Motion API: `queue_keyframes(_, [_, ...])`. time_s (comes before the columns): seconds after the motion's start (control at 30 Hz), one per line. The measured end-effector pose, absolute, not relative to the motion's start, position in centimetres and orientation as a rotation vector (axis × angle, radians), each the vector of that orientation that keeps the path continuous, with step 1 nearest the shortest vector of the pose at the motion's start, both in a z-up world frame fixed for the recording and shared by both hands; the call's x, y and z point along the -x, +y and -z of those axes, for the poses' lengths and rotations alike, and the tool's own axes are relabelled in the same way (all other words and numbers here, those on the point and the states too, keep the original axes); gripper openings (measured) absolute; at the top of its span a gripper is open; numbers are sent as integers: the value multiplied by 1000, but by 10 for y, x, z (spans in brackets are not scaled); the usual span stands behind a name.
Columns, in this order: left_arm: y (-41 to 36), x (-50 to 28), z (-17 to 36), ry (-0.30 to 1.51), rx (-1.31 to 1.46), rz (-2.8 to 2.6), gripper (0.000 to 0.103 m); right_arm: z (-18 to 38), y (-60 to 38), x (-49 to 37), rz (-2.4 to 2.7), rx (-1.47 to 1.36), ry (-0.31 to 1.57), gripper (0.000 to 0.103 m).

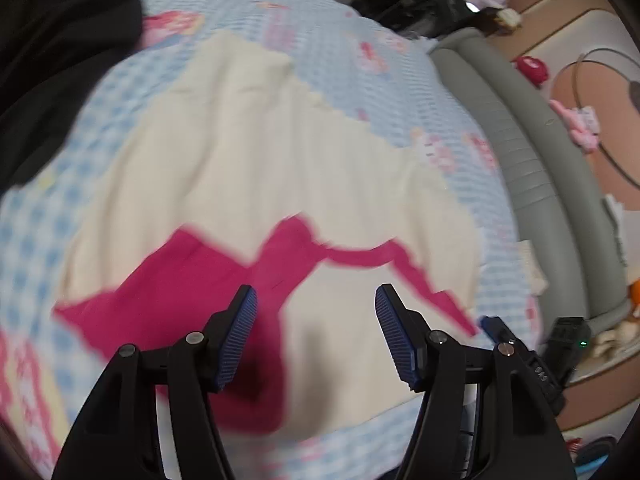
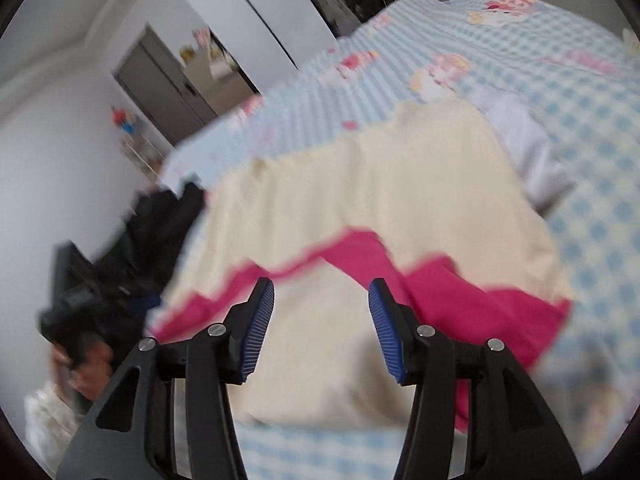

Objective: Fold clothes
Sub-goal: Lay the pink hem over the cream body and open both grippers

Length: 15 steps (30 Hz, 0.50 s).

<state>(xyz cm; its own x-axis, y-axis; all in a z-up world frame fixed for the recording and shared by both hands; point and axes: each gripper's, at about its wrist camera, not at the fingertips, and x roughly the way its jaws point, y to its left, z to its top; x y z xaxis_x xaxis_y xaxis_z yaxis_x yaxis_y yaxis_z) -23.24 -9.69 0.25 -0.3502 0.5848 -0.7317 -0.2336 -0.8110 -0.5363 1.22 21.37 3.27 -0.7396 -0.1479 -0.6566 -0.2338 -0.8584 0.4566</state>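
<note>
A cream garment [image 1: 260, 168] with magenta trim [image 1: 192, 276] lies spread flat on a bed with a blue checked cover [image 1: 328, 52]. My left gripper [image 1: 316, 300] is open and empty, hovering above the garment's near part, over the magenta trim. In the right wrist view the same cream garment [image 2: 360, 184] and its magenta trim [image 2: 460, 288] lie below my right gripper [image 2: 322, 292], which is open and empty above the near edge. The right gripper also shows at the lower right of the left wrist view [image 1: 496, 328]. Both views are motion-blurred.
A black garment [image 1: 48, 60] lies at the bed's far left. A grey padded bed edge [image 1: 520, 140] runs along the right. In the right wrist view, dark items [image 2: 132, 248] sit at the bed's left and a white cloth [image 2: 528, 152] lies right of the garment.
</note>
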Motion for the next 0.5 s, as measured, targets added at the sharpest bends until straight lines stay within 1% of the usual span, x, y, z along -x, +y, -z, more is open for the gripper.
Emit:
queue_keyframes(0.07, [-111,207,7,-439,1348,-2256,64,-22,218,-35,-2739,1142,803,52])
queue_keyframes(0.2, [-139,167,15,-477,1208,-2326,64,-2,228,-79,-2690,1117,824,62])
queue_keyframes(0.27, [-139,163,16,-462,1156,-2328,64,7,233,-89,-2722,1124,849,62])
queue_keyframes(0.4, [-111,180,19,-299,1166,-2314,66,8,237,-89,-2777,1134,800,62])
queue_keyframes(0.43, [-103,185,22,-265,1191,-2292,67,8,239,-86,-2783,1122,825,68])
queue_keyframes(0.5, [-87,196,32,-196,1268,-2245,66,16,239,-70,-2780,1190,858,73])
